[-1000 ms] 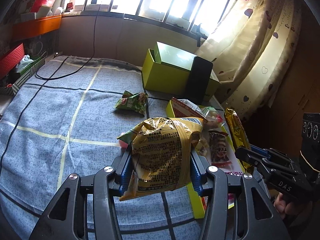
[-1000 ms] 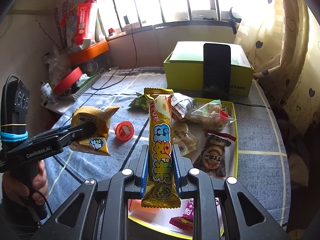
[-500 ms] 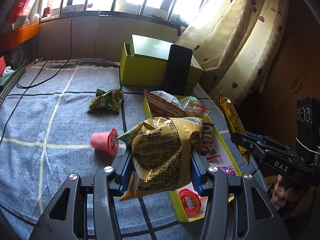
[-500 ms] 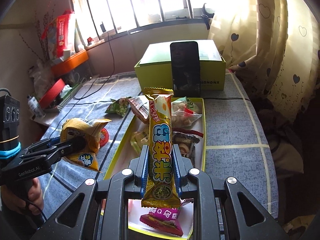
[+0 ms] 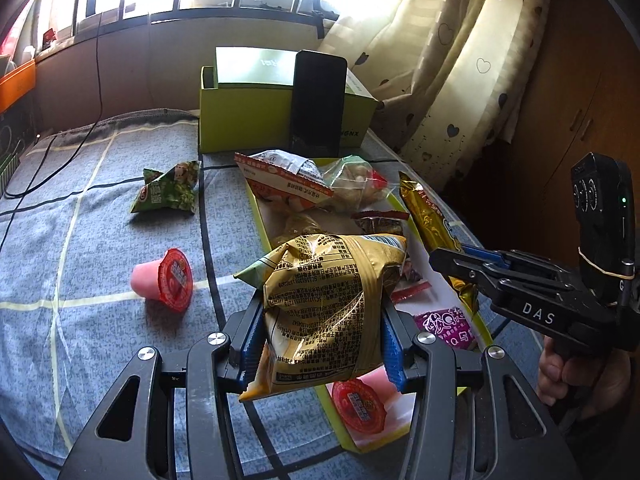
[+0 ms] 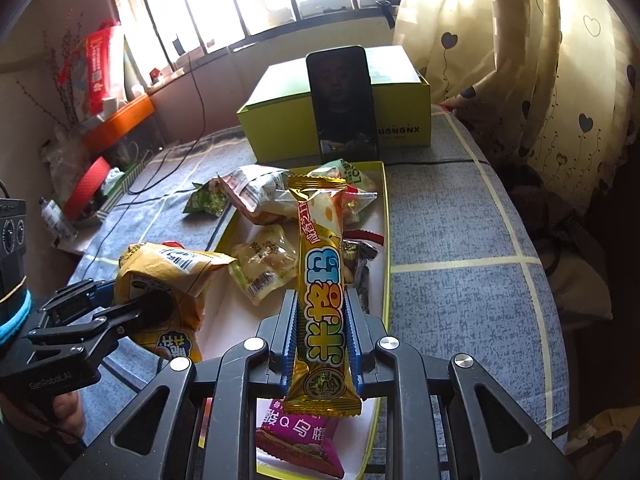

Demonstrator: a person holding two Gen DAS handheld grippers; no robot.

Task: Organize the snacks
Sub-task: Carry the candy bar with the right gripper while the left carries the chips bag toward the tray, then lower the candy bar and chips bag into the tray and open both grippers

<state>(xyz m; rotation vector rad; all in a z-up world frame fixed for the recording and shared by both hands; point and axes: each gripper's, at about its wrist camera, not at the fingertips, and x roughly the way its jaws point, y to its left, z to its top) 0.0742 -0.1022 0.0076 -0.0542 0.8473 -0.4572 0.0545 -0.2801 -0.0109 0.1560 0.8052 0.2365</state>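
Nearest the lens in the left wrist view, the left gripper (image 5: 320, 344) is clenched on a gold crinkled snack bag (image 5: 332, 304), gripped across its middle and held clear of the cloth, at lower centre of the frame. In the right wrist view, the right gripper (image 6: 322, 340) is clamped on a long gold snack bar (image 6: 322, 280), held upright at centre frame, its lower end hanging below the jaws.

Both loads sit above the near half of the yellow-rimmed tray (image 6: 387, 240). Under the bar lies a purple packet (image 6: 300, 436); in the left wrist view a red-lidded jelly cup (image 5: 360, 404) rests in the tray's near corner, partly hidden by the bag. Mid-tray holds a clear pale packet (image 6: 264, 268) and a dark wrapped item (image 6: 362, 264). The far end carries a white-and-red pouch (image 5: 288, 176) and a clear bag of sweets (image 5: 352, 180), the pouch overhanging the rim.

Outside the tray, left of centre in the left wrist view, a second jelly cup (image 5: 166, 280) lies on its side on the blue checked cloth (image 5: 80, 240), with a green packet (image 5: 168, 192) further back. Behind the tray stands a lime-green box (image 5: 248, 120) with a dark phone (image 5: 316, 104) propped against its front.

Assessment: the step in hand appears to be depositing two carried snacks into the tray. The next move calls for lowering each onto a bare patch of white floor and opening the jaws; free space looks limited, so the bar likely needs laying lengthwise along the right rim. Two items on the cloth remain to collect.
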